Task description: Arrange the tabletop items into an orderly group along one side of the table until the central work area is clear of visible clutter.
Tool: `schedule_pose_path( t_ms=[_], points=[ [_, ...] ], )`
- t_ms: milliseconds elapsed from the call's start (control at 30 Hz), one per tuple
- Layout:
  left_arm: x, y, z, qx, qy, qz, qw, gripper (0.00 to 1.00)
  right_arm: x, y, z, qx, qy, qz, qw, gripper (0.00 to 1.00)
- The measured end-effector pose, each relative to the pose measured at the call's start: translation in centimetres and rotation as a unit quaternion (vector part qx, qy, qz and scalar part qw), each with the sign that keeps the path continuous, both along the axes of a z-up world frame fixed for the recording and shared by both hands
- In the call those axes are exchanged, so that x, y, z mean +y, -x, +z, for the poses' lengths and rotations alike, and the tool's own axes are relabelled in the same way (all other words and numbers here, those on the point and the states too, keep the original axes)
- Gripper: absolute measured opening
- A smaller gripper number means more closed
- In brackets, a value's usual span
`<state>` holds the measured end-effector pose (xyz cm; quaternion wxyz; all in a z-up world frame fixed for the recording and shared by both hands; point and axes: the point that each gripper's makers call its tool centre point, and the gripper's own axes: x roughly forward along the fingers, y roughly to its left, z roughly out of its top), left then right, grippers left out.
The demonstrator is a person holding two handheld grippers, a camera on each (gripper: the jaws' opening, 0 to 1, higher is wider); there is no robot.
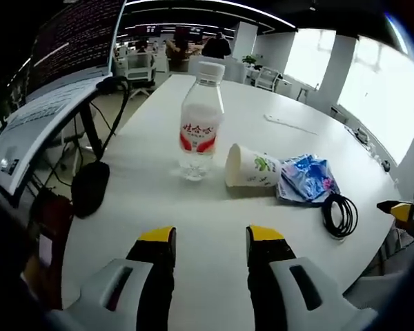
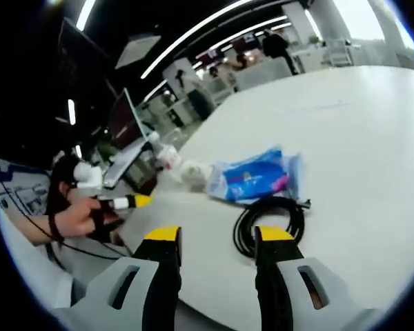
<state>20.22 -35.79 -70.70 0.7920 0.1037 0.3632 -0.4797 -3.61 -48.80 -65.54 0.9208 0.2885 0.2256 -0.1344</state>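
Note:
A clear water bottle (image 1: 201,121) with a red label and white cap stands upright on the white table (image 1: 214,207). Right of it a paper cup (image 1: 252,167) lies on its side, touching a crumpled blue packet (image 1: 307,178). A coiled black cable (image 1: 340,214) lies beyond the packet near the table's edge. My left gripper (image 1: 211,236) is open over bare table, short of the bottle. My right gripper (image 2: 218,236) is open, its jaws just short of the black cable (image 2: 269,222), with the blue packet (image 2: 254,178) behind it. The left gripper (image 2: 127,202) appears at the left, held in a hand.
An open laptop (image 1: 52,89) stands on a stand at the table's left edge, with a black mouse-like object (image 1: 90,187) below it. A thin white strip (image 1: 290,125) lies far back on the table. Office desks and people fill the background.

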Motion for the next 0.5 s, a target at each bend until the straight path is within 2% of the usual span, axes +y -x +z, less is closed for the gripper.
schedule_pose_path(
  t_ms=[200, 500],
  points=[
    [0.4, 1.1, -0.3, 0.004, -0.004, -0.006, 1.0000, 0.39, -0.6, -2.0, 0.1, -0.006, 0.006, 0.015, 0.9998, 0.41],
    [1.0, 1.6, 0.1, 0.003, 0.001, -0.002, 1.0000, 0.39, -1.0, -3.4, -0.4, -0.007, 0.007, 0.034, 0.9994, 0.41]
  ],
)
